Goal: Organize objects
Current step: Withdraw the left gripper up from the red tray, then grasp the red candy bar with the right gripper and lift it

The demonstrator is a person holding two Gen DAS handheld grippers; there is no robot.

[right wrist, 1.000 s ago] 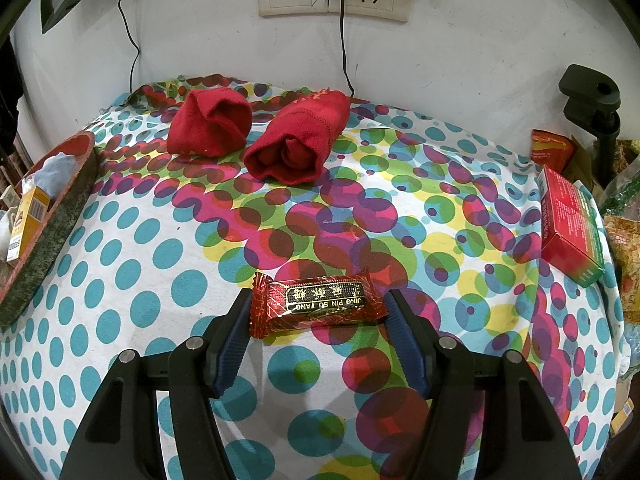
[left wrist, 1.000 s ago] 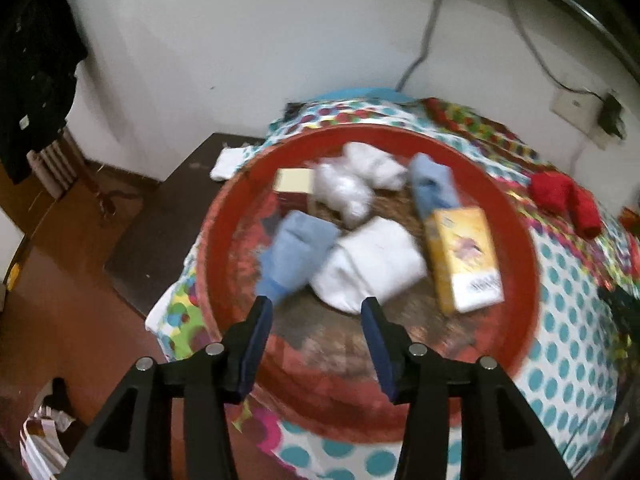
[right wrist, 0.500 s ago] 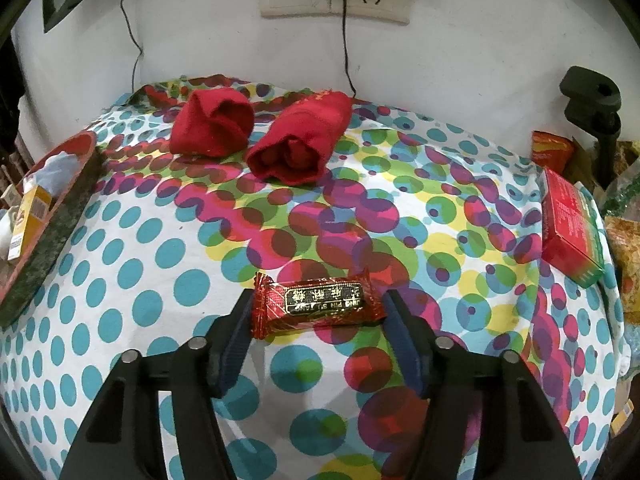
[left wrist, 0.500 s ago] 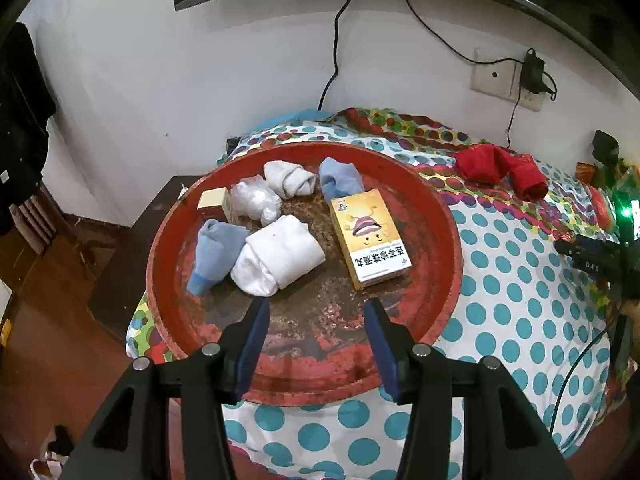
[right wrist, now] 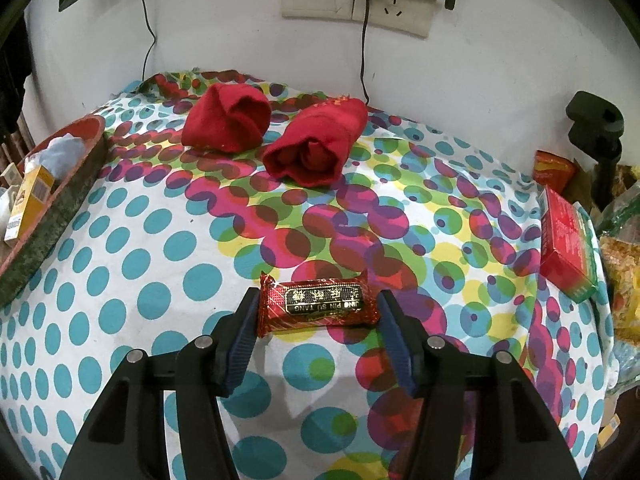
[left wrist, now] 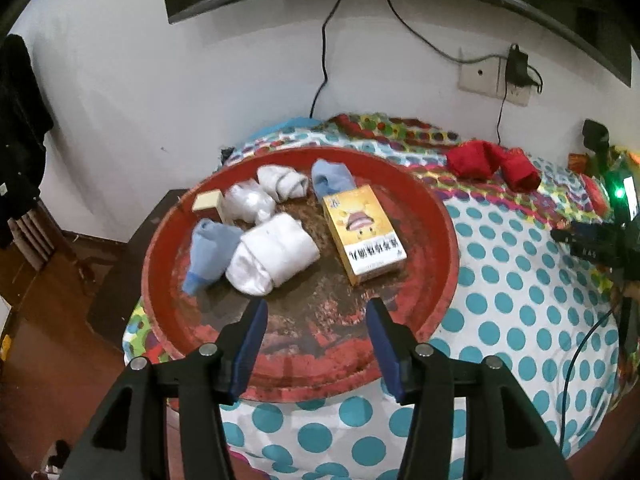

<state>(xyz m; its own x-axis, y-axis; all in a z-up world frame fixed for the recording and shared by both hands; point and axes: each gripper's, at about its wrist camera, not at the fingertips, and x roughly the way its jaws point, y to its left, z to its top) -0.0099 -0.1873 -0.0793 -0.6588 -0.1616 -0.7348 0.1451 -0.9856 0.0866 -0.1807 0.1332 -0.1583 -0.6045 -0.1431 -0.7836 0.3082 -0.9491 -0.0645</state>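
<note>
Polka-dot cloth is covering the surface (left wrist: 516,312), where the left gripper (left wrist: 316,338) is hovering, jaws apart and empty, over the red tray (left wrist: 440,216) of socks. Rightward, the right gripper (right wrist: 316,330) is bracketing the red candy bar (right wrist: 318,304), jaws apart; closing squarely on its short ends should prevent slipping.

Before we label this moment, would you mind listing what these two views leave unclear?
- Right wrist view: whether the right tool touches the red snack packet; its fingers flank the ends, contact unclear.
- Right wrist view: the red tray is cut off by the left edge; its wall hides most contents.
- Left wrist view: the small cream box shows no readable label.
- Left wrist view: the red socks are blurred.
</note>
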